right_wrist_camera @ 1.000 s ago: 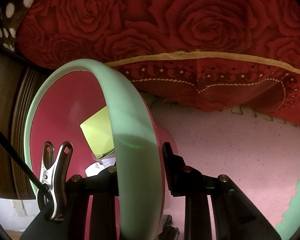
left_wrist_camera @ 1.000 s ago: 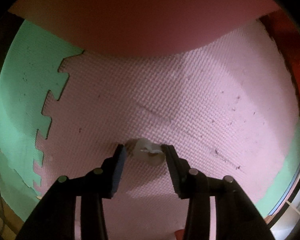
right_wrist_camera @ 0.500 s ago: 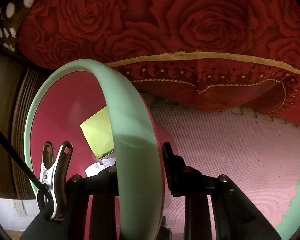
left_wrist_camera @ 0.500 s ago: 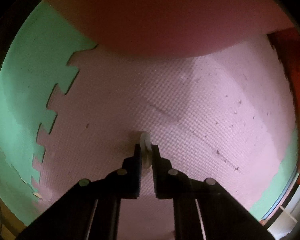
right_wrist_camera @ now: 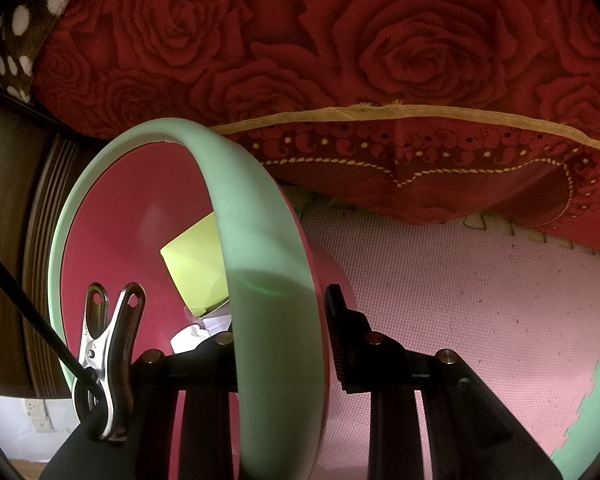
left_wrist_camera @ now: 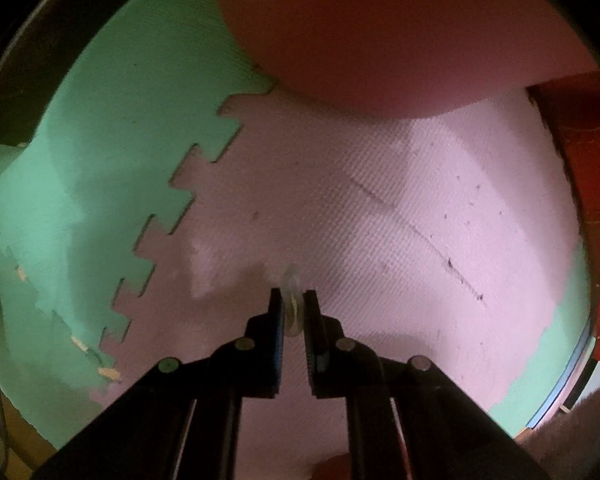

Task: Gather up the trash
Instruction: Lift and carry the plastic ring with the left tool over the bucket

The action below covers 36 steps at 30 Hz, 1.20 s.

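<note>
Left hand-held gripper pinching scrap, open mat around

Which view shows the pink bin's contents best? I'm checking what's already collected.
The right wrist view: it looks into the pink bin at yellow paper and white scraps. The left wrist view shows only its outside.

Left wrist view: looks straight down, close over the pink foam mat.
Right wrist view: tilts steeply down, close against the bin rim.
Shared: pink mat, bin.
</note>
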Each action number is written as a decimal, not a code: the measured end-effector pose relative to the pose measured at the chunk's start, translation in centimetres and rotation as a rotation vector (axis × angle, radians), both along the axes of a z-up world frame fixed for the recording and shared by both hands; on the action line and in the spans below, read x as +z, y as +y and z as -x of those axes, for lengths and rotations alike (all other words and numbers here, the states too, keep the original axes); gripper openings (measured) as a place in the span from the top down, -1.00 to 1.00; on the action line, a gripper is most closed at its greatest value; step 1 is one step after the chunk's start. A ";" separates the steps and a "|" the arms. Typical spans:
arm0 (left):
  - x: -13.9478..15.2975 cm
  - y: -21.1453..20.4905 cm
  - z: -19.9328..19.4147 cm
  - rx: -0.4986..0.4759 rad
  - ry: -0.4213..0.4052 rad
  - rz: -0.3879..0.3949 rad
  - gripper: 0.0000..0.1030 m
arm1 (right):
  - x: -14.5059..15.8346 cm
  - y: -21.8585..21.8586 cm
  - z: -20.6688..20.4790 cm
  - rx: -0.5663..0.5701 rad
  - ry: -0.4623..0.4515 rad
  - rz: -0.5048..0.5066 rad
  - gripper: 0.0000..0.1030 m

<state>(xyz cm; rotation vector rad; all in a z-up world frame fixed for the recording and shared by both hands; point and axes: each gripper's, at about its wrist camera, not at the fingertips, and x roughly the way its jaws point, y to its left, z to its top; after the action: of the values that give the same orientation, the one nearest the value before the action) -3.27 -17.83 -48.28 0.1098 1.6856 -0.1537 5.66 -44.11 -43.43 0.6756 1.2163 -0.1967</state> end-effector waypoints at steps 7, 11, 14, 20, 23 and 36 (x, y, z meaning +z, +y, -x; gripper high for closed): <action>2.4 0.9 0.3 0.029 -0.017 0.019 0.83 | 0.0 0.0 0.0 0.000 0.000 -0.001 0.46; 4.0 1.9 0.4 0.047 -0.042 0.029 0.82 | 0.0 0.0 0.0 -0.001 0.001 -0.001 0.46; 5.8 2.8 0.5 0.065 -0.068 0.037 0.83 | 0.0 0.0 0.0 0.001 0.001 -0.001 0.46; 10.6 5.0 -0.7 0.078 -0.139 0.043 0.83 | 0.0 0.0 0.0 -0.001 0.001 -0.001 0.46; 13.1 5.3 -1.0 0.065 -0.186 0.031 0.82 | 0.0 0.0 0.0 0.000 0.002 -0.001 0.46; 20.7 7.0 -2.9 0.123 -0.363 0.044 0.82 | 0.0 0.0 0.0 -0.001 0.005 -0.002 0.46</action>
<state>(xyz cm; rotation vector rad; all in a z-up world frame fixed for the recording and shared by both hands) -0.35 -10.82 -27.59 -0.0003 1.3214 -0.0733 5.64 -44.15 -43.43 0.6781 1.2207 -0.1984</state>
